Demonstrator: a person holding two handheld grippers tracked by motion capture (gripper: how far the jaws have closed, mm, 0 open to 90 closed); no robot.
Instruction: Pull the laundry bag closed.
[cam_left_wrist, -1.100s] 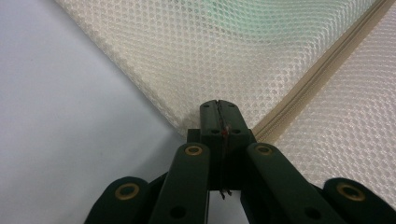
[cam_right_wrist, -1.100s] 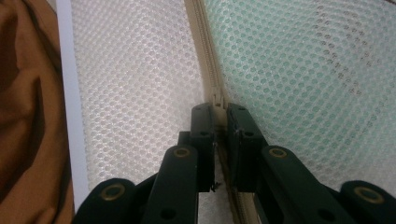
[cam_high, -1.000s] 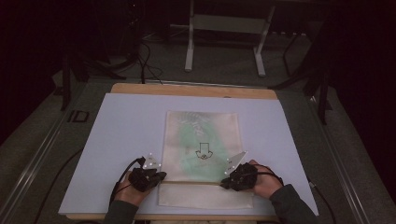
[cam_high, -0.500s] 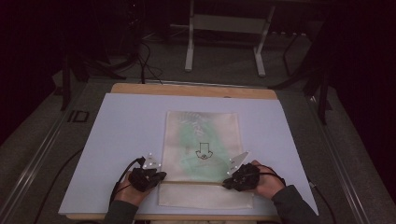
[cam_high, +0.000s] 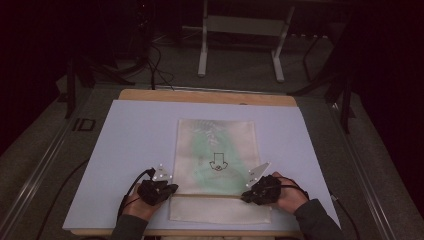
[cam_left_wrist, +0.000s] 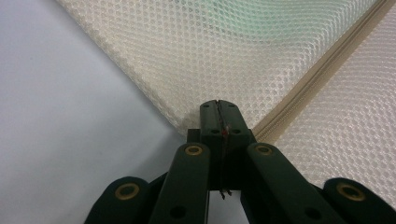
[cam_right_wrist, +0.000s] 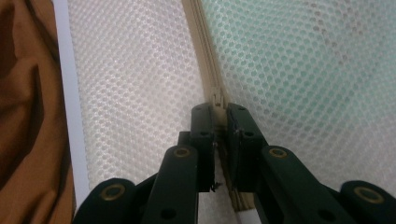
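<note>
Here, mesh zip pouch (cam_high: 216, 150) holding green cloth (cam_high: 220, 155), left tongs (cam_left_wrist: 219, 108) pinching its corner, right tongs (cam_right_wrist: 219, 112) clamping zipper pull (cam_right_wrist: 217, 99).

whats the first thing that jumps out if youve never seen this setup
A cream mesh pouch with something green inside lies mid-table on the pale mat. The left gripper is shut at the pouch's near left edge by the zipper; the right gripper is shut on the zipper pull.
</note>
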